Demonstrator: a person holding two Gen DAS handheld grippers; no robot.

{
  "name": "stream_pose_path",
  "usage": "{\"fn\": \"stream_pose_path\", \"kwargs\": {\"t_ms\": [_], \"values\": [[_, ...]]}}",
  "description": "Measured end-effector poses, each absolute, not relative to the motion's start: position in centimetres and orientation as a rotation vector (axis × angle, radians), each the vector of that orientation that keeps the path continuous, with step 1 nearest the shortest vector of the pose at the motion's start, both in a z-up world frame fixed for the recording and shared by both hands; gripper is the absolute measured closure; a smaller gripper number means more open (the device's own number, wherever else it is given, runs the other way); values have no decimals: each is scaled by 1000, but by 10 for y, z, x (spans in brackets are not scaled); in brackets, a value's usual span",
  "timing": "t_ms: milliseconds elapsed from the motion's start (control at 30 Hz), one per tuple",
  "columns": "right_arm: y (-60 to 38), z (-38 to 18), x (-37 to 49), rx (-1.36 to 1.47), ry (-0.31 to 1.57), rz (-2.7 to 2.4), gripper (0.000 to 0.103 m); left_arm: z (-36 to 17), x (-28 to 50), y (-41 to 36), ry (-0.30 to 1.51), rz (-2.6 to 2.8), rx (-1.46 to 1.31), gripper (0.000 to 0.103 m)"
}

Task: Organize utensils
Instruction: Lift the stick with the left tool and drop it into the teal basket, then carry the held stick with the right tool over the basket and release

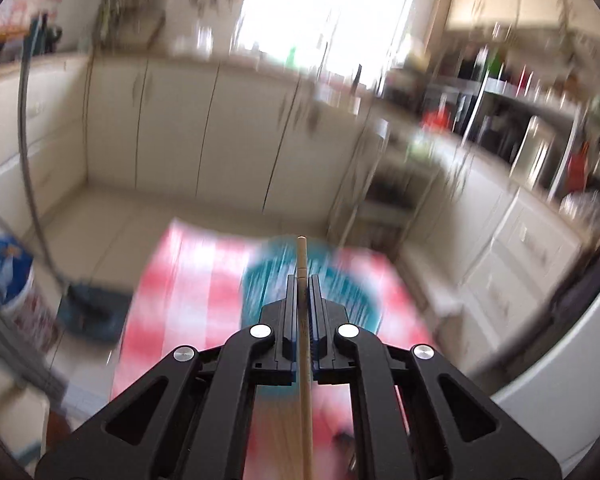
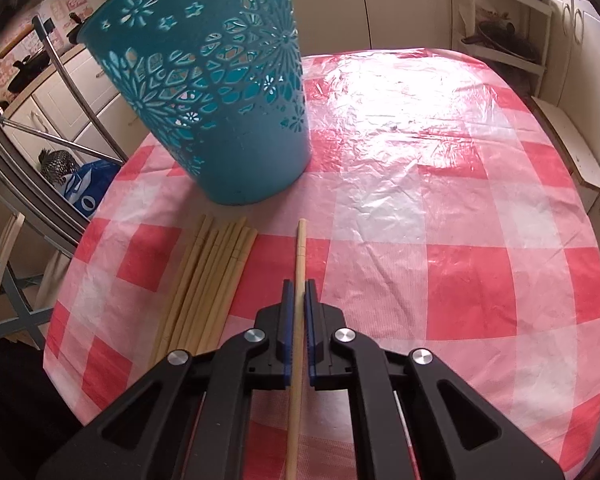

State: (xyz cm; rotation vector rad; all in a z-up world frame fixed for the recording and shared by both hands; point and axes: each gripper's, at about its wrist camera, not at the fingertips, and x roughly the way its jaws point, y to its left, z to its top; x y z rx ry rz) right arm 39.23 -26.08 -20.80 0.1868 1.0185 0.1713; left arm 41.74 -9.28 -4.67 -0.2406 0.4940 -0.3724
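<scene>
Left tool [image 1: 302, 278]: jaws together, clamped on a single chopstick [image 1: 303, 320] that runs straight out between the blue pads, its tip just past the fingertips. The left wrist view is heavily motion-blurred. Below and ahead of the tool lies the counter [image 1: 180, 280] under a red-and-white check cloth, with the teal basket [image 1: 340, 292] as a smeared blue shape behind the tip of the stick. Beyond stand cream kitchen cabinets [image 1: 172, 128], a bright window [image 1: 320, 4] and cluttered shelves [image 1: 520, 92] at right, details too smeared to read.

Right tool [image 2: 299, 284]: jaws together on a second chopstick [image 2: 300, 256]. This stick points away along the tool's line, its far end over a pale check near the basket's base; whether it rests on the cloth or is held just above it, I cannot tell.

The bundle [image 2: 208, 280], roughly ten loose sticks, lies flat on the cloth just left of the right tool, ends fanned slightly toward the basket. It lies near the held stick but apart from it.

The basket [image 2: 228, 100] stands upright at the far left of the counter [image 2: 460, 200], its wall pierced with flower cutouts, its base solid. It stands just beyond the bundle's far ends. Its inside is not visible from here.

The cloth has a wrinkled clear plastic cover, with glare at the far middle. A blue bag [image 2: 88, 188] sits on the floor past the left edge.
</scene>
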Motion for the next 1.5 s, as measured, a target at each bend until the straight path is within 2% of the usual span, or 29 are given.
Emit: {"fn": "stream_pose_path", "kwargs": {"t_ms": [100, 300, 467, 800, 867, 900, 933, 1000, 1133, 1300, 1400, 1500], "values": [[-261, -208, 394, 191, 1017, 172, 97, -20, 439, -106, 373, -353, -275, 99], [-260, -209, 393, 189, 1009, 174, 97, -17, 488, -131, 232, -244, -272, 98], [-259, -209, 393, 182, 1008, 175, 97, -58, 517, -145, 297, -195, -235, 98], [-255, -209, 393, 155, 1006, 167, 97, -105, 502, -134, 442, -197, -144, 98], [-255, -208, 393, 149, 1011, 172, 97, -108, 494, -129, 480, -205, -138, 93], [-257, -208, 393, 148, 1014, 173, 97, -109, 490, -126, 493, -207, -140, 85], [-259, -207, 392, 147, 1014, 171, 97, -110, 483, -122, 513, -204, -143, 72], [-261, -208, 391, 141, 1016, 179, 97, -110, 468, -114, 525, -197, -146, 56], [-255, -208, 387, 83, 997, 168, 97, -113, 432, -90, 520, -176, -164, 40], [-251, -208, 384, 56, 981, 151, 98, -124, 431, -67, 590, -176, -223, 37], [-273, -199, 376, 214, 974, 189, 98, -119, 433, -52, 599, -174, -267, 37], [-296, -170, 362, 441, 888, 273, 98, -113, 434, -34, 599, -165, -327, 34]]}}
